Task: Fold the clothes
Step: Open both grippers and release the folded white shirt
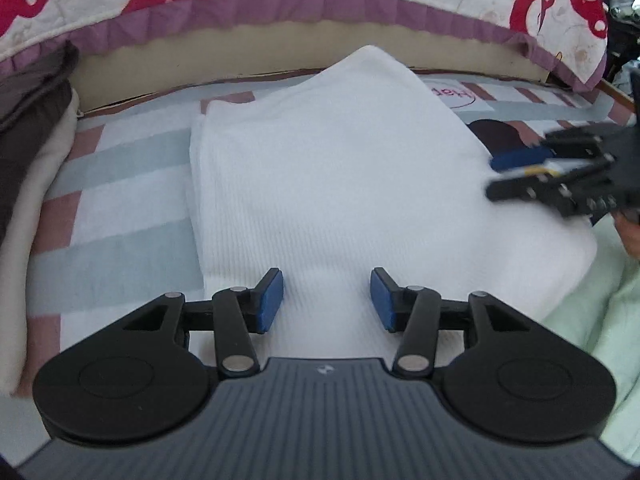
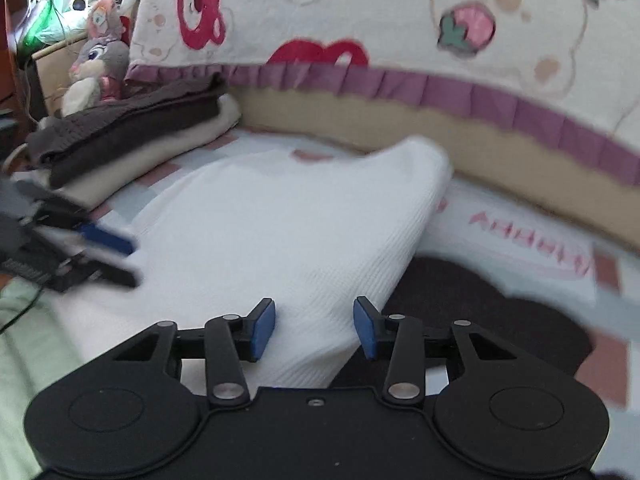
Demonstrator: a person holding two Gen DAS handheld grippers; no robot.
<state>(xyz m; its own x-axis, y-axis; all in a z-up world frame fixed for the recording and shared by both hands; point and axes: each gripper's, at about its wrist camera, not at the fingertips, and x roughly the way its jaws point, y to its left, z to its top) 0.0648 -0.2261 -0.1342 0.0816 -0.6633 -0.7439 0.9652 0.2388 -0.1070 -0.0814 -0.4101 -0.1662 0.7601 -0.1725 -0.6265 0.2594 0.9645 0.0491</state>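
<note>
A white ribbed garment (image 1: 328, 168) lies folded on the striped bed sheet (image 1: 120, 200). My left gripper (image 1: 326, 280) hovers over its near edge, jaws apart, blue pads clear of the cloth. My right gripper (image 1: 494, 178), blurred, sits at the garment's right side. In the right wrist view the white garment (image 2: 280, 220) runs away from me, its far end raised in a soft hump. There my right gripper (image 2: 314, 308) stands open over the near right corner with nothing pinched. The left gripper (image 2: 132, 262) shows blurred at the left edge of the cloth.
A stack of folded brown and cream clothes (image 2: 132, 132) lies at the left of the bed. A cartoon-print quilt with a purple frill (image 1: 320, 4) rises behind. A plush rabbit (image 2: 100, 52) sits far left. Pale green cloth (image 1: 592, 320) lies near right, beside a dark print (image 2: 480, 312) on the sheet.
</note>
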